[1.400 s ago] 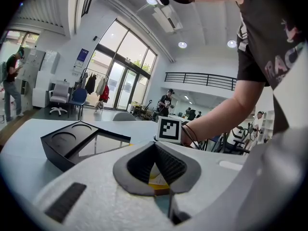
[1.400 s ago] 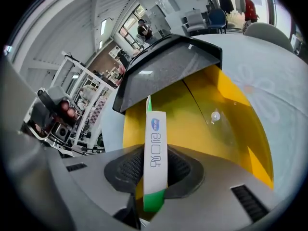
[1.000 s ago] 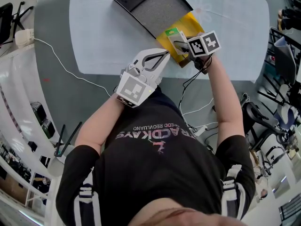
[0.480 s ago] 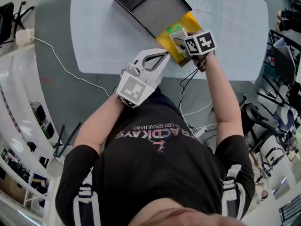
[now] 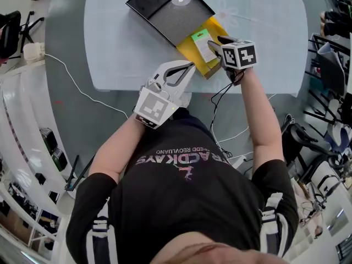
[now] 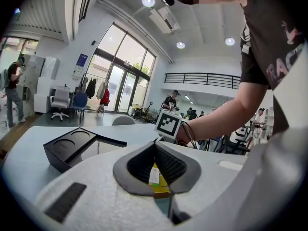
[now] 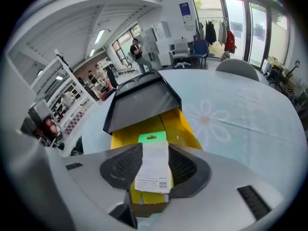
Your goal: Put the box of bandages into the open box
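The open box (image 5: 188, 53) lies on the table with a yellow inside and its black lid (image 5: 165, 7) folded back. A white bandage box (image 5: 202, 44) with a green top rests flat in the yellow part. My right gripper (image 5: 216, 44) hovers at its near end. In the right gripper view the bandage box (image 7: 153, 170) sits between the pads (image 7: 185, 165), which do not press on it; the jaws are closing slightly. My left gripper (image 5: 191, 66) hangs over the table's near edge, shut and holding nothing, with its tips (image 6: 155, 146) pointing at the yellow box.
The pale blue table (image 5: 126, 54) has its near edge just in front of the person. A white cable (image 5: 71, 78) and a power block (image 5: 30, 51) lie on the grey floor at left. Black chairs and stands (image 5: 330, 54) crowd the right side.
The right gripper's jaws have spread and let go of the bandage box, which now lies in the yellow box. The left gripper has stayed in place.
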Available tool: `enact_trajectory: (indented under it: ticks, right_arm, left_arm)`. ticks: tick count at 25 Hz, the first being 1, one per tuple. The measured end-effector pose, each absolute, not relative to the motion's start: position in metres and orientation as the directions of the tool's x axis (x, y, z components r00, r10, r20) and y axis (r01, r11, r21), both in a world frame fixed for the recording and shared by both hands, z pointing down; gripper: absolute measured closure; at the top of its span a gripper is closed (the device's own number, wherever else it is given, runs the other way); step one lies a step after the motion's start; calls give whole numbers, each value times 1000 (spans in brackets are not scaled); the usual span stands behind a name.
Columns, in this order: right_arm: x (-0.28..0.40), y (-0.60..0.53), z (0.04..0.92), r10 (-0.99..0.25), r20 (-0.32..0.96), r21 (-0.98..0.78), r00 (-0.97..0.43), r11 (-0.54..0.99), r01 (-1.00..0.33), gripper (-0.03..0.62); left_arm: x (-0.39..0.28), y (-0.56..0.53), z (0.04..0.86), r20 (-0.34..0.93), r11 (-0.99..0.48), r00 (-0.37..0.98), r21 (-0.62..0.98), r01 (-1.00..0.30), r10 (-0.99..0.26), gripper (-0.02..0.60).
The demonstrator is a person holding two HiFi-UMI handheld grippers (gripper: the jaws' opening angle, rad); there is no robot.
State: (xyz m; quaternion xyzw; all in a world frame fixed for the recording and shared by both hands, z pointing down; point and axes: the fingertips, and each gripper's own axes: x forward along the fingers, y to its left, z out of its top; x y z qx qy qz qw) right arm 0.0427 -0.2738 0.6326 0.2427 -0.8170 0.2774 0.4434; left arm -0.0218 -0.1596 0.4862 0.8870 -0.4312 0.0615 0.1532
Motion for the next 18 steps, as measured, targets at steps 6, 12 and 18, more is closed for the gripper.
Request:
enact_trajectory:
  ticks: [6, 12, 18]
  right_arm:
    - [31, -272, 541, -360, 603, -209, -712, 790, -577, 579]
    - [54, -249, 441, -497, 374, -197, -783, 782, -591, 582]
    - [87, -207, 362, -543, 188, -183, -819, 800, -572, 582]
  left_arm:
    - [-17, -162, 461, 221, -560, 591, 190, -806, -776, 565]
    - [-5, -158, 420, 186, -514, 541, 174, -840, -820, 565]
    - [17, -144, 377, 126, -504, 525, 163, -848, -842, 566]
